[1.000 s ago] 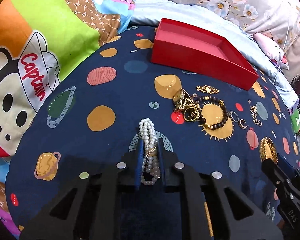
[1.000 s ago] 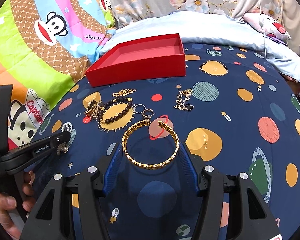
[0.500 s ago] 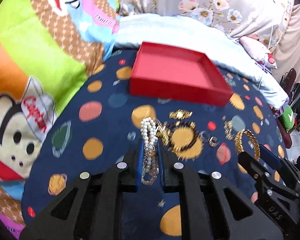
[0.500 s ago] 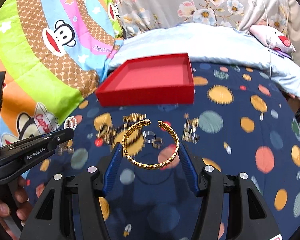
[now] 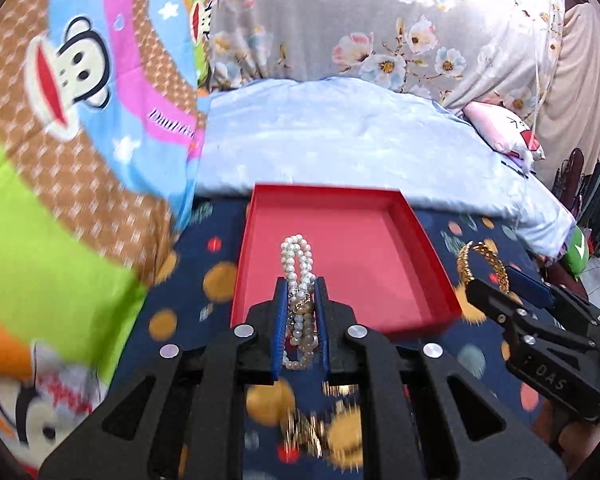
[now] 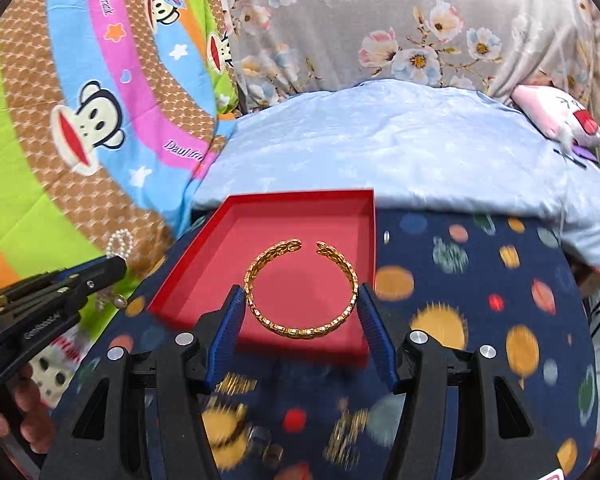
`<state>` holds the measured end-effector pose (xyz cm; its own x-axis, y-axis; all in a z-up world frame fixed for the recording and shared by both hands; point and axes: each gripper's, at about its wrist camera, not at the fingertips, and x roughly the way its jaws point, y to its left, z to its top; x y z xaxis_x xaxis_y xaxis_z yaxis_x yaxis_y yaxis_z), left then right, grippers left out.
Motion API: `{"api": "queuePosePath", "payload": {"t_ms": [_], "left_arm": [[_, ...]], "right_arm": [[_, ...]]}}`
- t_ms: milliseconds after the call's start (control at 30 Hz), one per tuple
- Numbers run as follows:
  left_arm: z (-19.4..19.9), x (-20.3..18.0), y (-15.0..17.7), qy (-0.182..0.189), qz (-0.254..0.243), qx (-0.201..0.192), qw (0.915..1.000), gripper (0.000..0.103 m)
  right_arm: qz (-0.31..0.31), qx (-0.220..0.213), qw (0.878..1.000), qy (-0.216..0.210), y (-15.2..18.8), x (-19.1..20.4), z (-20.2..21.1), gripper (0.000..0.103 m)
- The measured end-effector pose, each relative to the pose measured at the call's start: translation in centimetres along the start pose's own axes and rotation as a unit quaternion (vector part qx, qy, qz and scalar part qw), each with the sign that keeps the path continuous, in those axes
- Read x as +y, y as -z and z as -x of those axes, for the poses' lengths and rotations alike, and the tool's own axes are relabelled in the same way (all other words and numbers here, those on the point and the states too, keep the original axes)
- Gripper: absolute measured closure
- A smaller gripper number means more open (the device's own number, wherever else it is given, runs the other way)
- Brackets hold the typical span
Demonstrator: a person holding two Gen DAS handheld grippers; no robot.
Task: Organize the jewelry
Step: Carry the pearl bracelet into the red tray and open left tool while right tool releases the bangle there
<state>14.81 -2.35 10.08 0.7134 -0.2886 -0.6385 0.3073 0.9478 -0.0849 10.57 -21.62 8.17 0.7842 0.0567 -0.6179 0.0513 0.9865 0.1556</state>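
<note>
My left gripper (image 5: 301, 284) is shut on a white pearl bracelet (image 5: 298, 258), held in the air above the near end of the red tray (image 5: 416, 236). My right gripper (image 6: 300, 292) is shut on a gold open bangle (image 6: 300, 326), its blue pads pressing both sides, lifted over the tray's (image 6: 204, 248) near half. In the left wrist view the right gripper (image 5: 500, 276) and bangle (image 5: 466, 264) show at the tray's right edge. In the right wrist view the left gripper (image 6: 112, 266) with the pearls (image 6: 120, 240) hangs left of the tray. The tray holds nothing.
Loose jewelry (image 6: 228, 384) lies blurred on the dark blue planet-print cloth (image 6: 480, 320) below the grippers: gold chains (image 6: 344, 432), rings (image 6: 268, 446). A pale blue quilt (image 6: 380, 144) lies behind the tray, a cartoon-monkey blanket (image 6: 80, 120) to the left. A hand (image 6: 24, 412) holds the left gripper.
Both grippers lifted their bracelets off the cloth and moved forward and up toward the red tray, which now lies right under them. The loose jewelry has slipped to the bottom of both views.
</note>
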Motion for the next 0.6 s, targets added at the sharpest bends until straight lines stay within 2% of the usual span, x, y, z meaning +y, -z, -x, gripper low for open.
{"api": "queuePosePath", "payload": {"t_ms": [300,467,600], "left_arm": [[-8.6,0.5,-4.5,-0.011,-0.001,0.017,0.9998,0.090],[-12.4,0.4,-5.3,-0.022,-0.008,0.031,0.9993,0.090],[-14.5,0.3,-5.6,-0.029,-0.012,0.037,0.9988,0.090]], "right_arm": [[0.027,0.020,0.999,0.018,-4.8,-0.6,-8.5,0.046],[0.053,0.032,0.998,0.028,-5.3,-0.2,-11.4,0.046],[0.046,0.040,0.998,0.029,-5.3,-0.7,-13.1,0.046]]}}
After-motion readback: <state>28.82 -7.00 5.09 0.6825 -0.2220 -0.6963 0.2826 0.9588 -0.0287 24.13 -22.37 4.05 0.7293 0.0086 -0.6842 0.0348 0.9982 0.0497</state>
